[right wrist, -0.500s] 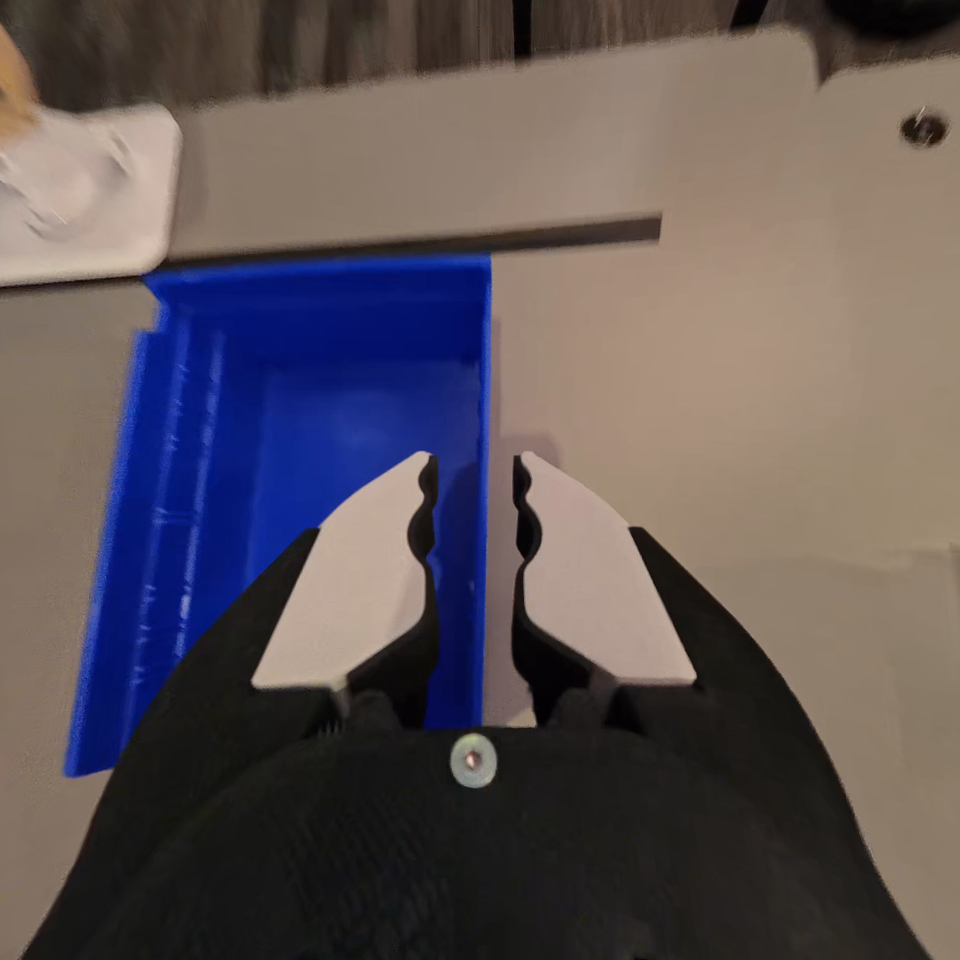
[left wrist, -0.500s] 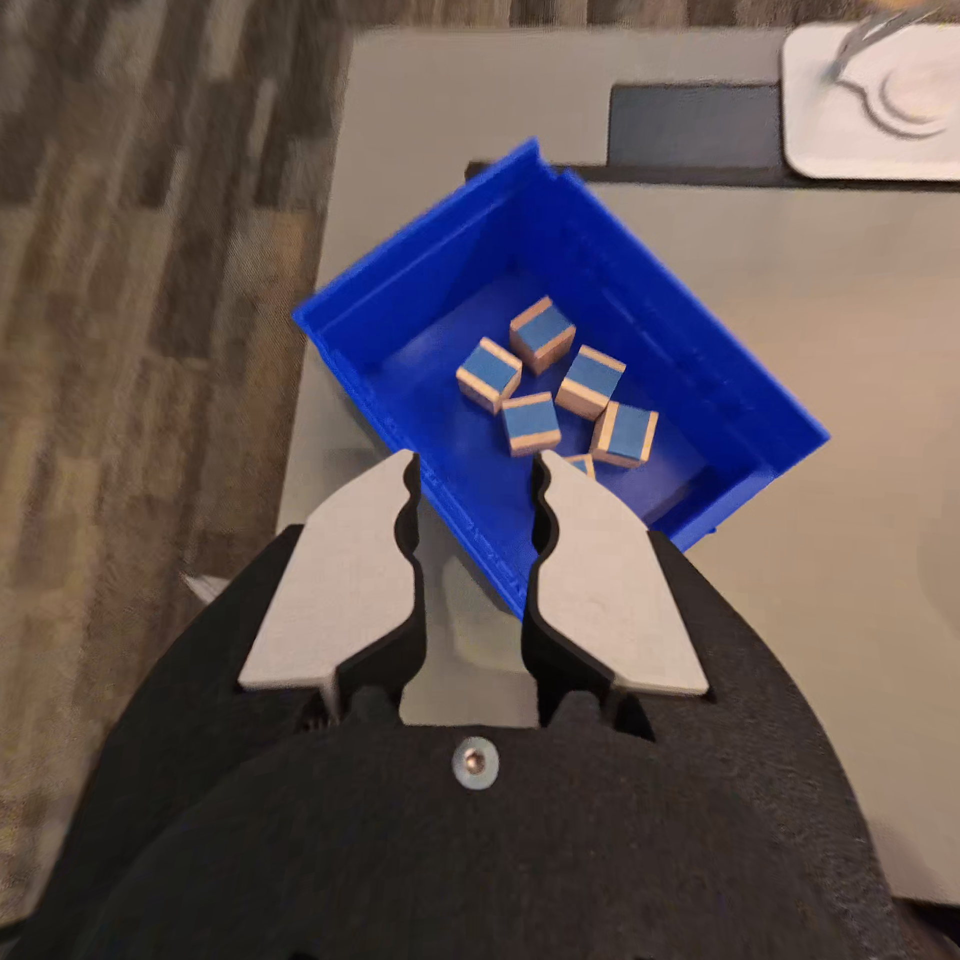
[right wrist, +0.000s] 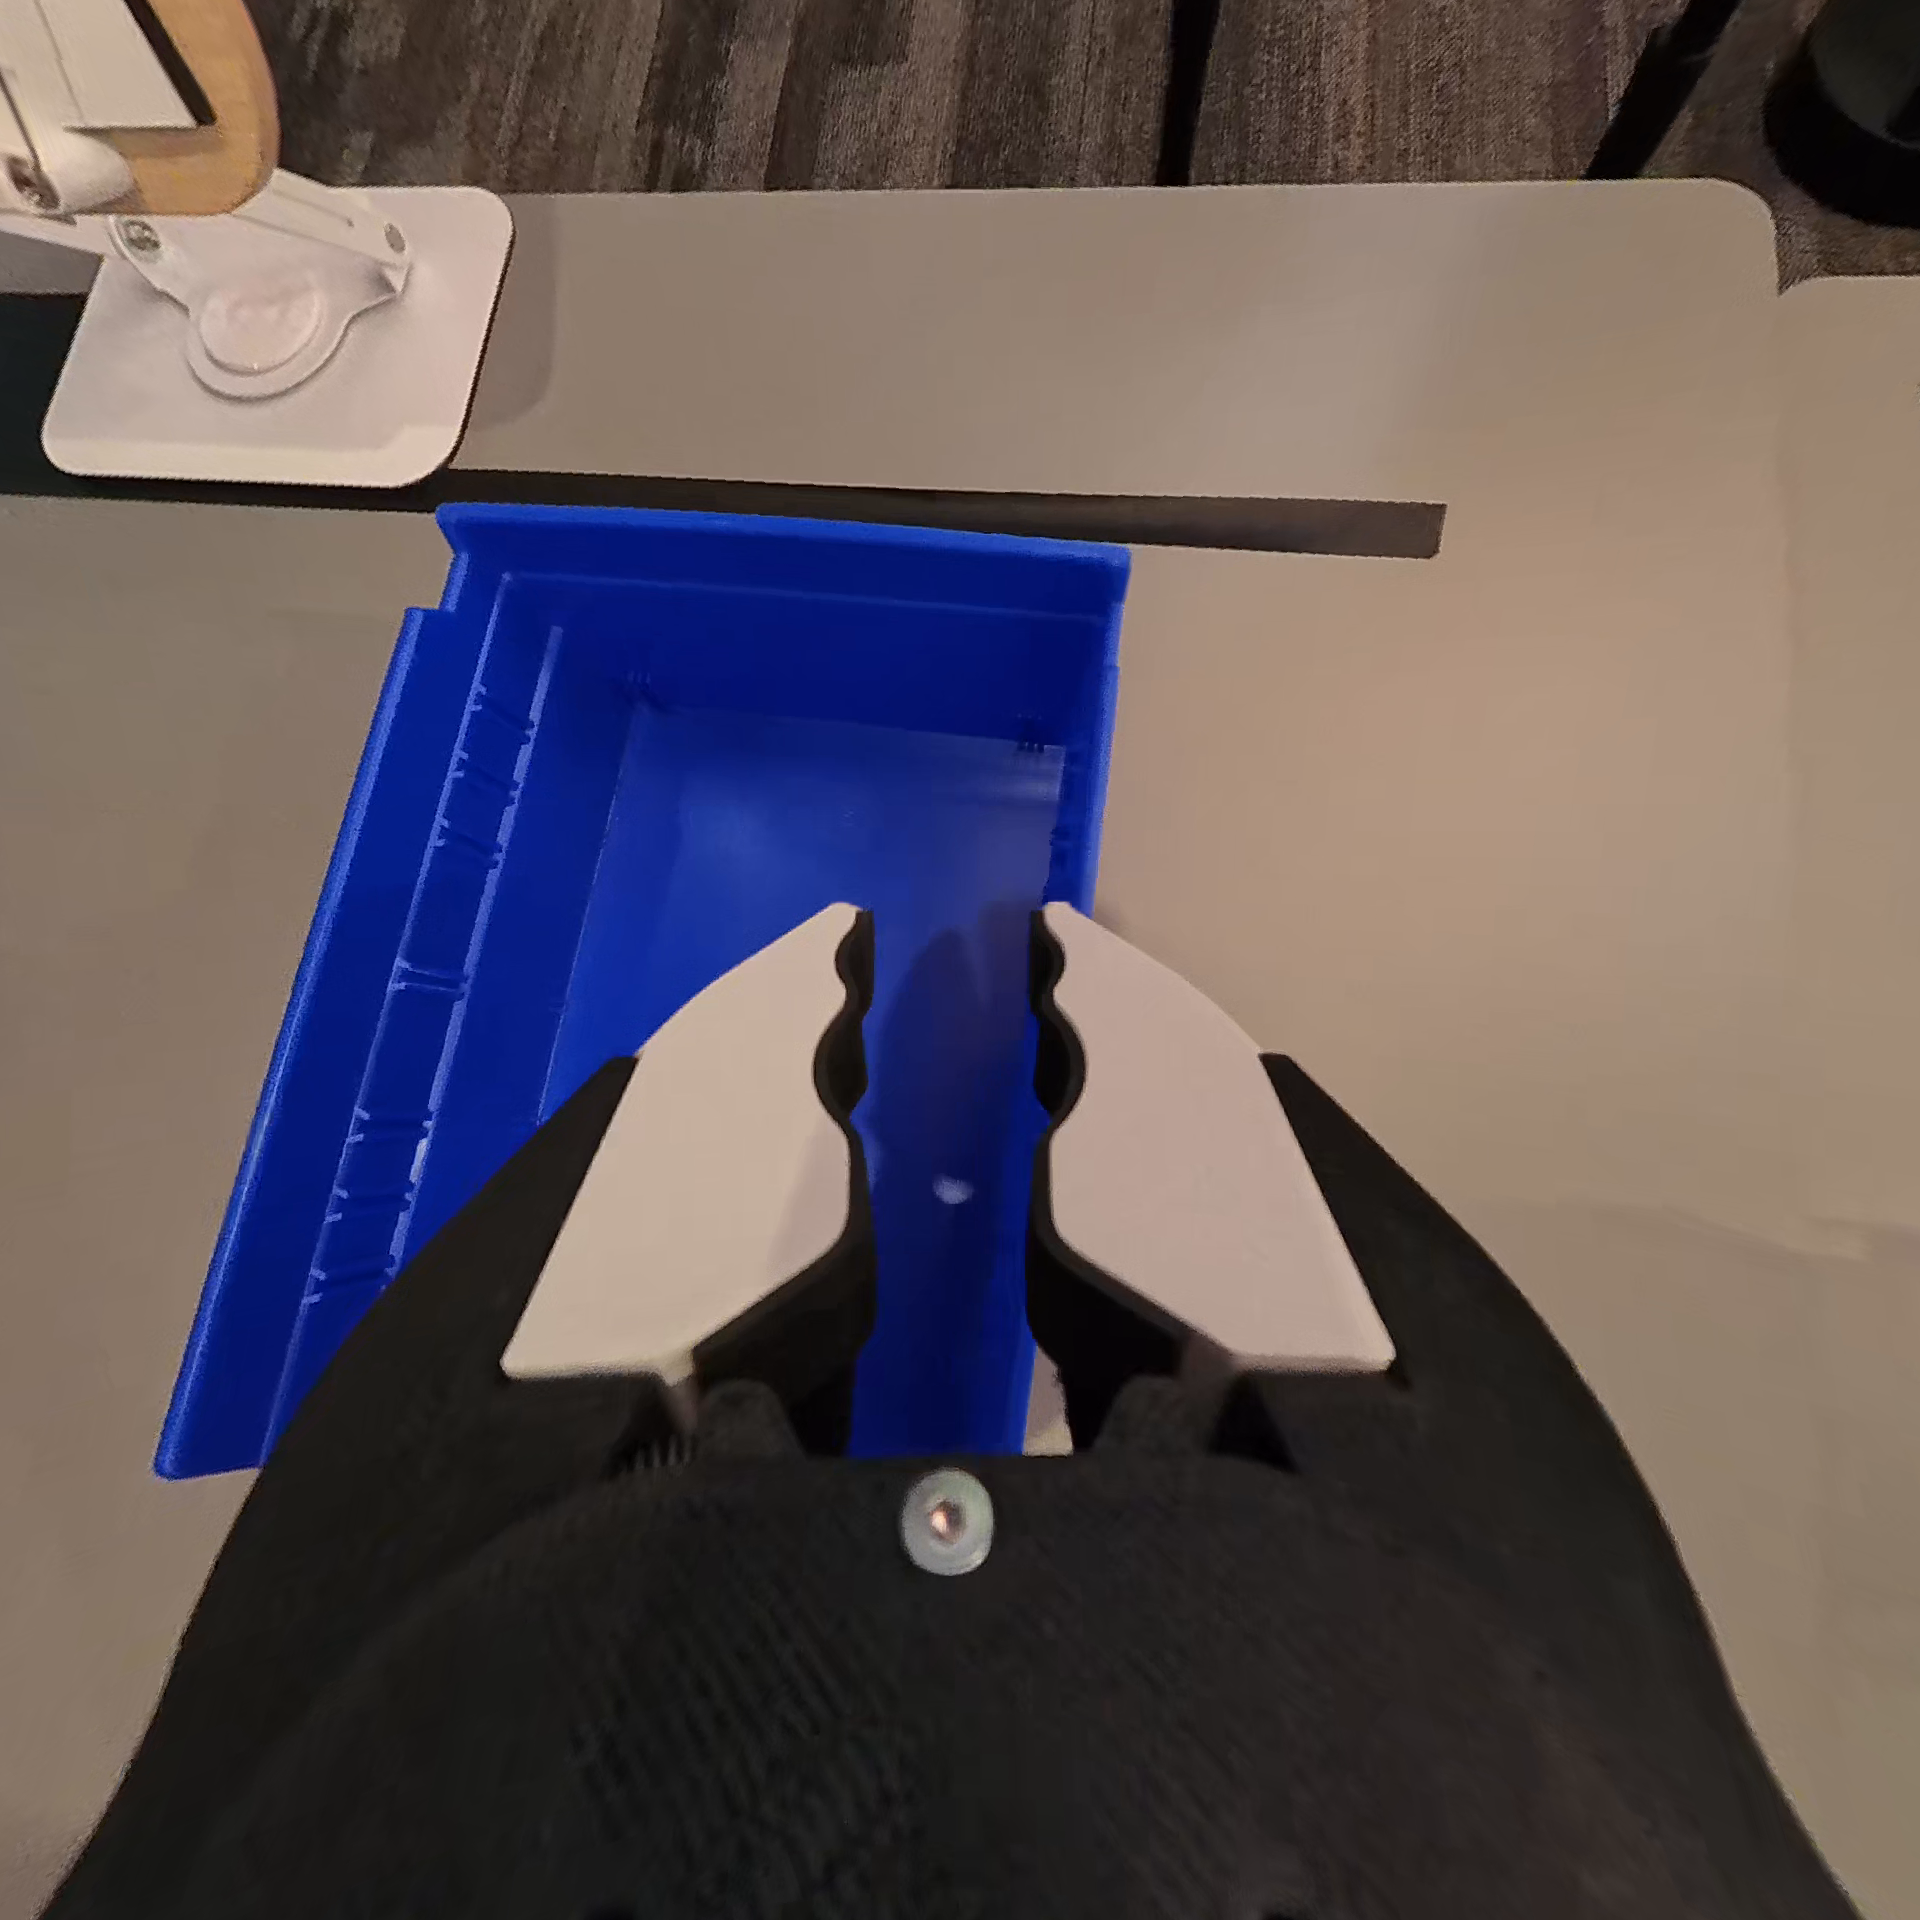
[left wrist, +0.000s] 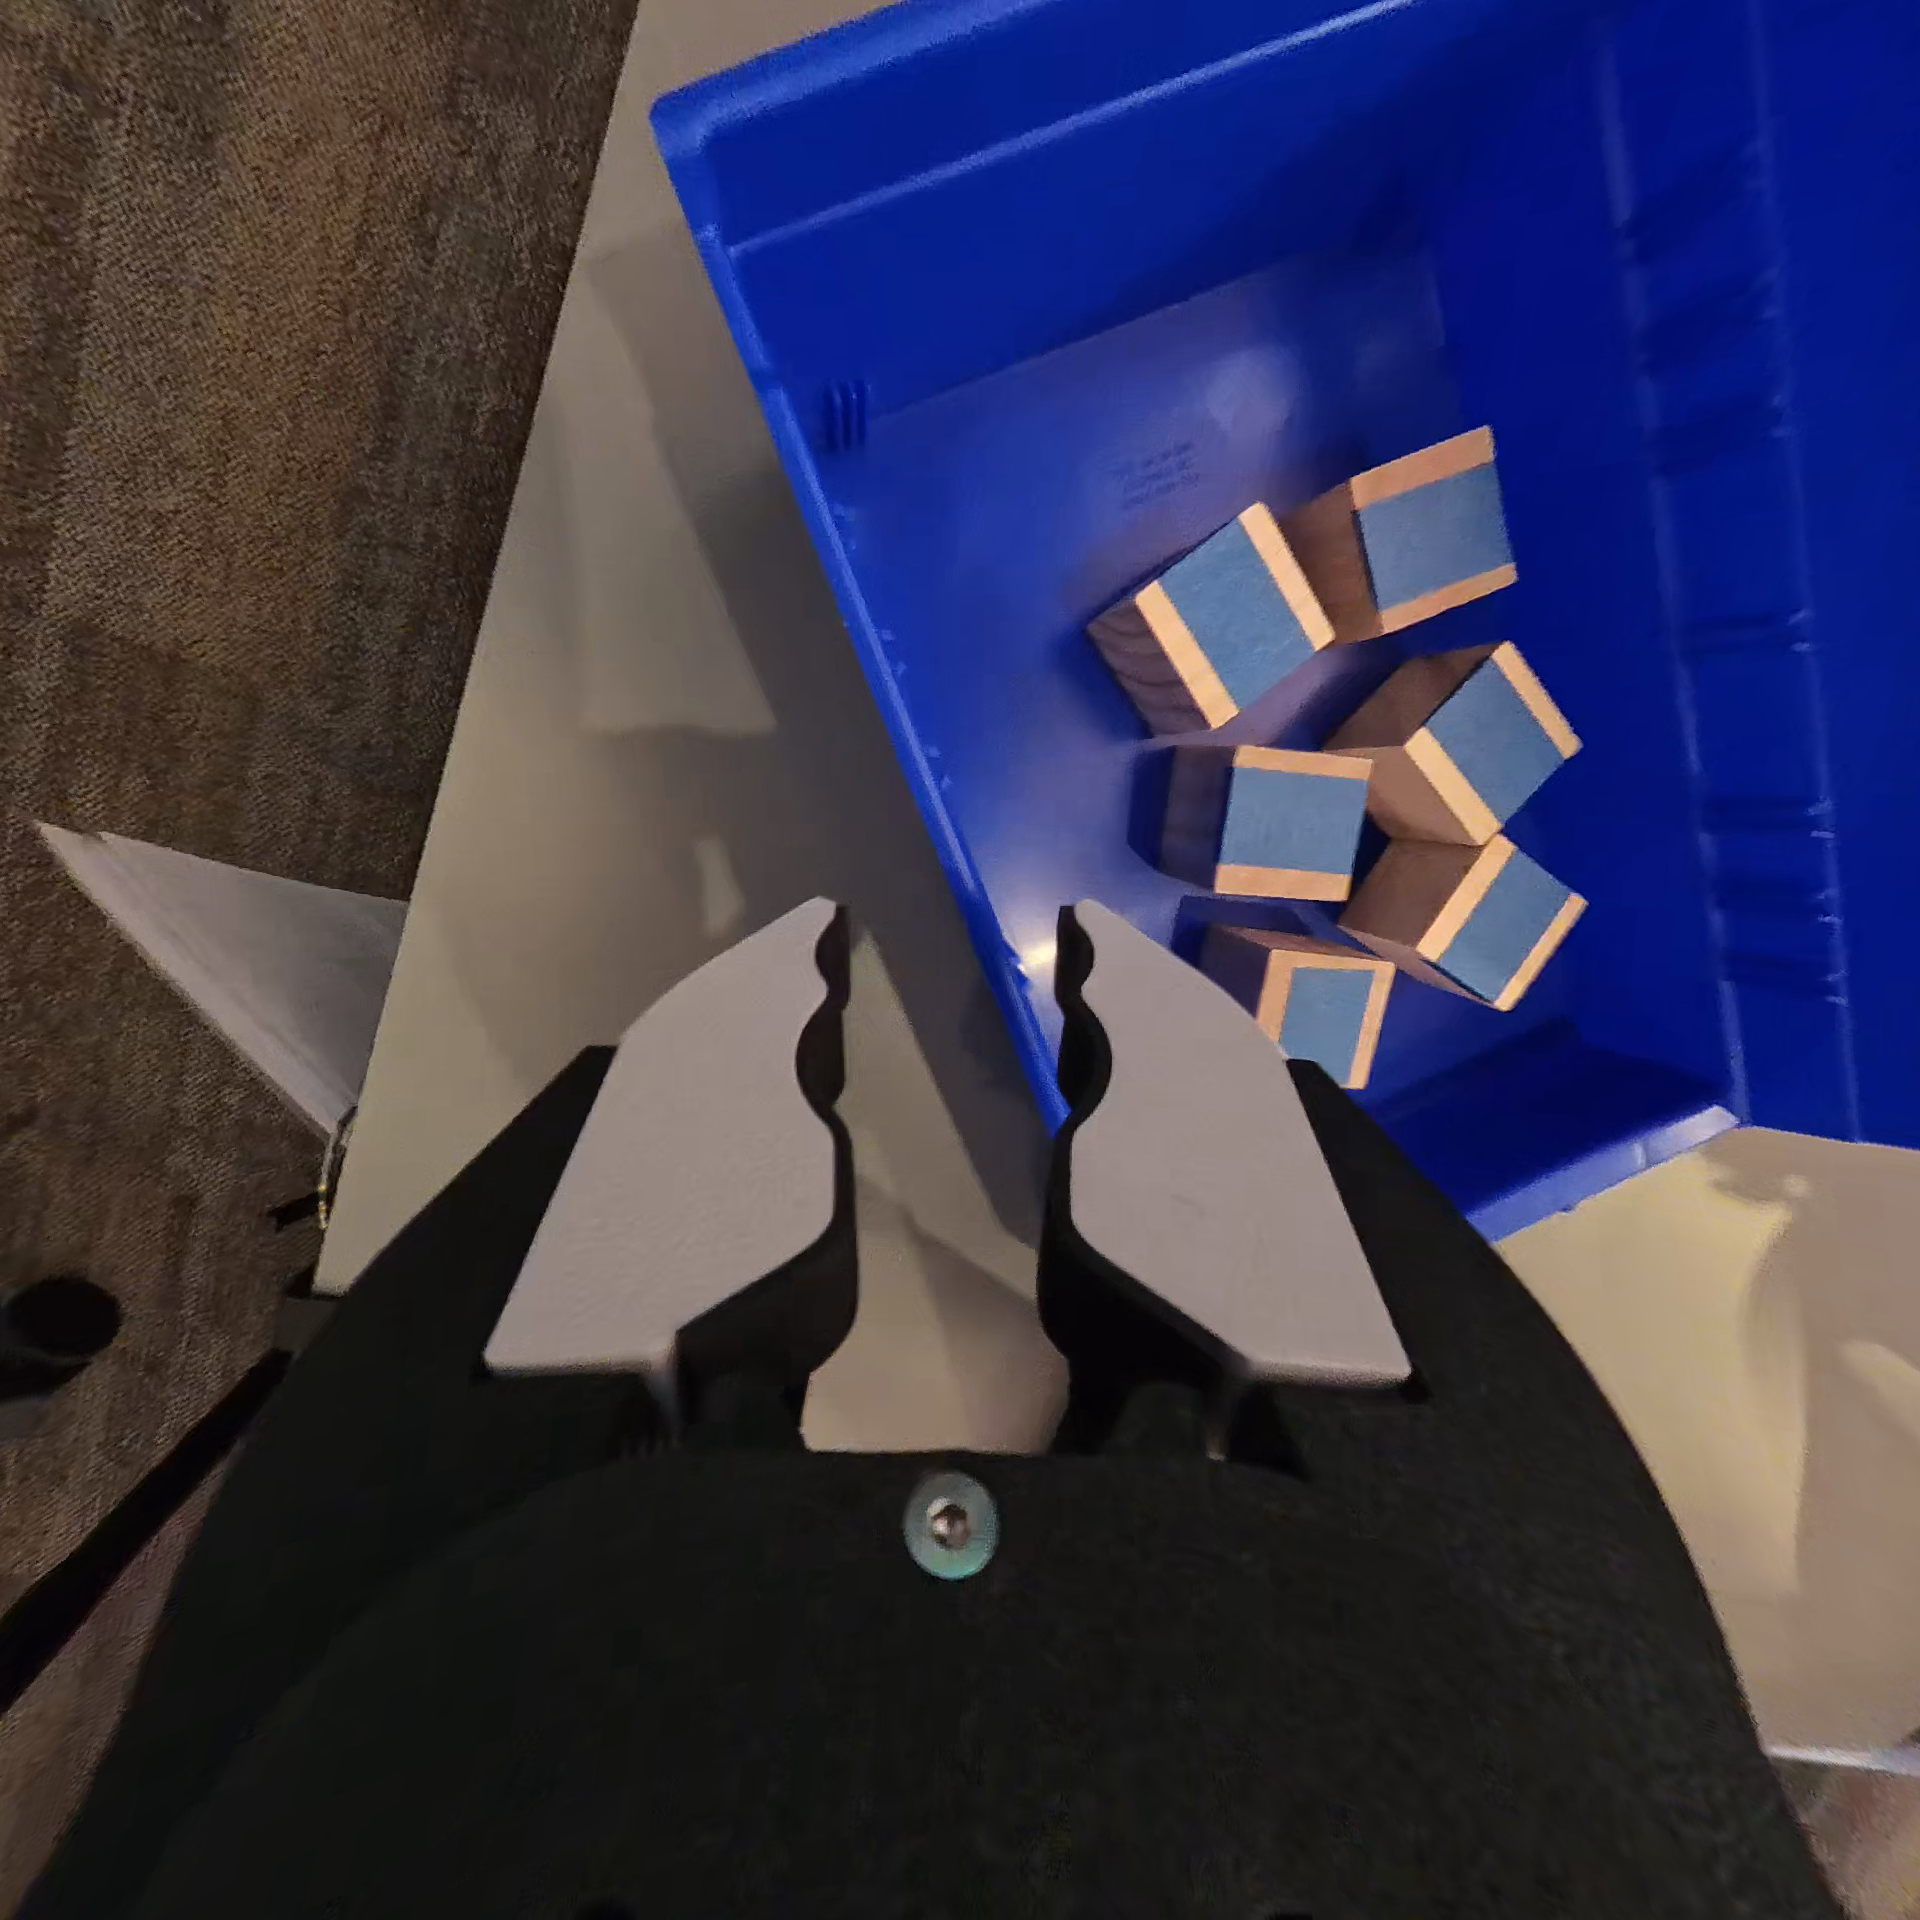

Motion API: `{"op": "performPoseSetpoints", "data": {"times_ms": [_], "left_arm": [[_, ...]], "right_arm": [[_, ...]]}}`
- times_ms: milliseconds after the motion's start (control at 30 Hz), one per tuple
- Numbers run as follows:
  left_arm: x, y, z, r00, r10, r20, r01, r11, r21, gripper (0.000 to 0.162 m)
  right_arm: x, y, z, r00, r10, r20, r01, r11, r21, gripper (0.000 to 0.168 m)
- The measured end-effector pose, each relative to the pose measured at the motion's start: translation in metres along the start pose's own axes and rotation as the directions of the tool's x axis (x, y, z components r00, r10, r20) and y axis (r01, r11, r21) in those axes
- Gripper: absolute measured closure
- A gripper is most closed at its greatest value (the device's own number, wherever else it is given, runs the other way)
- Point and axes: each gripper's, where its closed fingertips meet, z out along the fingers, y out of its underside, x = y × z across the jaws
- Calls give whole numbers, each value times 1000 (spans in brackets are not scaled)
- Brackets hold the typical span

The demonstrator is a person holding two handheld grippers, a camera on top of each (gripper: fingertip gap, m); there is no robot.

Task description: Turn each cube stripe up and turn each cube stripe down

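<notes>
1. Your left gripper (left wrist: 951,920) sits low over the near-left side wall of the blue bin (left wrist: 1039,260). Its jaws are parted by a narrow gap and hold nothing; the wall's rim runs up between them. Half a second ago this view took in the whole bin from higher up, so you have dropped in close and the cubes now sit just right of your right-hand finger.

2. Your right gripper (right wrist: 948,914) is likewise narrowly parted and empty. It hangs over the floor of the bin (right wrist: 790,831). Earlier its jaws straddled the bin's right wall; now both fingertips sit inside that wall, so you have shifted inward. I judge both tools are staged to reach in, and no cube is gripped yet.

3. In the left wrist view six wooden cubes (left wrist: 1294,821) lie clustered on the bin floor toward its near, lower-lipped end, several touching. Each one shows a blue stripe on its upward face, edged by bare wood. The nearest cube (left wrist: 1320,1003) is partly hidden behind your finger.

4. The stripes run in different directions from cube to cube, with no common heading. Cubes have no long axis; the bin's long axis runs away from your right gripper.

5. Beyond the bin on the grey table (right wrist: 1455,831) stands a white stand base (right wrist: 270,343).
</notes>
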Motion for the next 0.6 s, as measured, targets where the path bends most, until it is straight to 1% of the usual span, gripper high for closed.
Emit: {"op": "performPoseSetpoints", "data": {"times_ms": [67, 167, 267, 300, 333, 367, 433, 500, 600], "left_arm": [[-5, 1, 3, 1000, 3, 27, -2, 1000, -15, 120], [-1, 2, 12, 1000, 16, 21, -15, 999, -48, 121], [1, 9, 26, 999, 37, 20, -35, 992, -125, 123], [-1, 12, 31, 999, 41, 31, -36, 988, -151, 125], [4, 14, 34, 999, 38, -2, -38, 985, -170, 130], [11, 14, 37, 998, 32, -48, -40, 983, -181, 141], [10, 13, 39, 999, 46, -21, -49, 980, -192, 142], [13, 9, 40, 996, 89, -3, -88, 977, -192, 142], [23, -5, 47, 982, 188, 13, -184, 968, -169, 142]], "right_arm": [[-7, -1, 1, 1000, -21, 4, 21, 1000, -5, 137], [-16, 0, 4, 999, -49, 16, 49, 999, -21, 137], [-19, 5, 7, 997, -77, 9, 77, 996, -54, 137], [-20, 5, 8, 997, -82, 8, 83, 995, -61, 137], [-21, 6, 8, 996, -86, 7, 86, 994, -65, 137], [-22, 6, 9, 996, -88, 9, 88, 994, -66, 137], [-25, 6, 10, 996, -92, 16, 93, 993, -70, 137], [-26, 7, 12, 994, -105, 11, 105, 991, -81, 137], [-32, 8, 16, 992, -129, 13, 130, 986, -101, 137]]}}
